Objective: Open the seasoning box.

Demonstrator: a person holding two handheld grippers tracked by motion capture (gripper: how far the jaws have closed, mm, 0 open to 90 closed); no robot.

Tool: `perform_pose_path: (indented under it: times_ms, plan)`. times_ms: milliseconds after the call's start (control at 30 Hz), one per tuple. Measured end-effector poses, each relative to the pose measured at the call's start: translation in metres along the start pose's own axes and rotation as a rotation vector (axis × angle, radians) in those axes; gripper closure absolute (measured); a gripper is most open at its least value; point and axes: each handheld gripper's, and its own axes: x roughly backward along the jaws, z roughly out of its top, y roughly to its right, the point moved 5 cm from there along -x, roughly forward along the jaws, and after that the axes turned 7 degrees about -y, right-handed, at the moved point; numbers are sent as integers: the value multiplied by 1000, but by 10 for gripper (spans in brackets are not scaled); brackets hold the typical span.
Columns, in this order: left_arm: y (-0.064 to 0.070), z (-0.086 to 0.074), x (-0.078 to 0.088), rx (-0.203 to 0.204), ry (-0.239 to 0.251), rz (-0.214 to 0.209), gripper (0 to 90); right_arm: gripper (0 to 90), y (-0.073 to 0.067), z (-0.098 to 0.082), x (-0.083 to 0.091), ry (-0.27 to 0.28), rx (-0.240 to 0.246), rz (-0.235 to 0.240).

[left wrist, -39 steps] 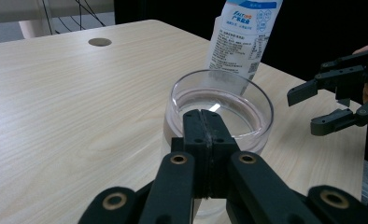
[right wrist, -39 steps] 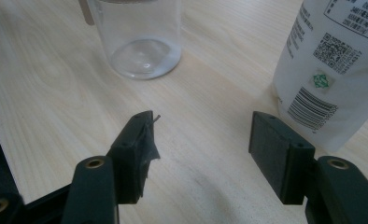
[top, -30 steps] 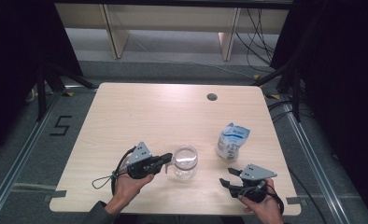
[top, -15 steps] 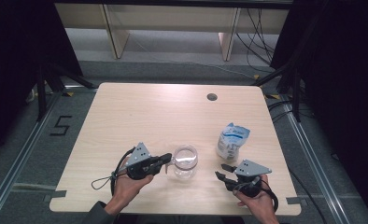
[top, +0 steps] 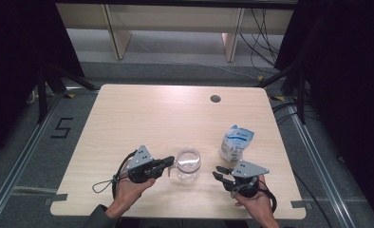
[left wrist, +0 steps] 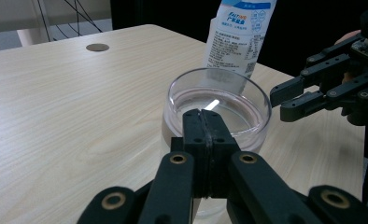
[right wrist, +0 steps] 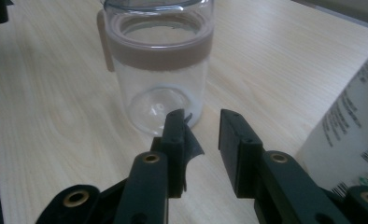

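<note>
- One clear jar [top: 188, 164] stands near the table's [top: 142, 114] front edge.
- One white pouch [top: 235, 142] stands just right of the jar.
- Left gripper [top: 168, 162], jaws pressed together, touches the jar's rim.
- Right gripper [top: 219, 172], jaws just closing with a gap left and nothing between them, sits near the jar.

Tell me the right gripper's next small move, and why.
Probably ease the right gripper toward the jar: its jaws, just closing, hold nothing and stand short of it, while the left gripper, shut, steadies the jar's rim.
</note>
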Motion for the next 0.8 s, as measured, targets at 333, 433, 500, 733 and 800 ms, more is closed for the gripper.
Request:
perform_pose_path:
  times_ms: [333, 433, 500, 733, 800]
  plan:
    - [0, -1, 0, -7, 2, -2, 882, 805, -2, 11, -5, 25, 5, 25]
    - [-1, -1, 0, -9, -1, -1, 884, 842, -3, 15, -6, 33, -3, 51]
    - [-1, -1, 0, -10, -1, -6, 885, 856, -1, 20, -8, 46, 22, 23]
    - [-1, -1, 0, -12, 0, -7, 885, 870, -3, 27, -13, 54, 27, 34]
    - [-1, -1, 0, -10, 1, -9, 885, 872, -2, 31, -17, 74, 57, 29]
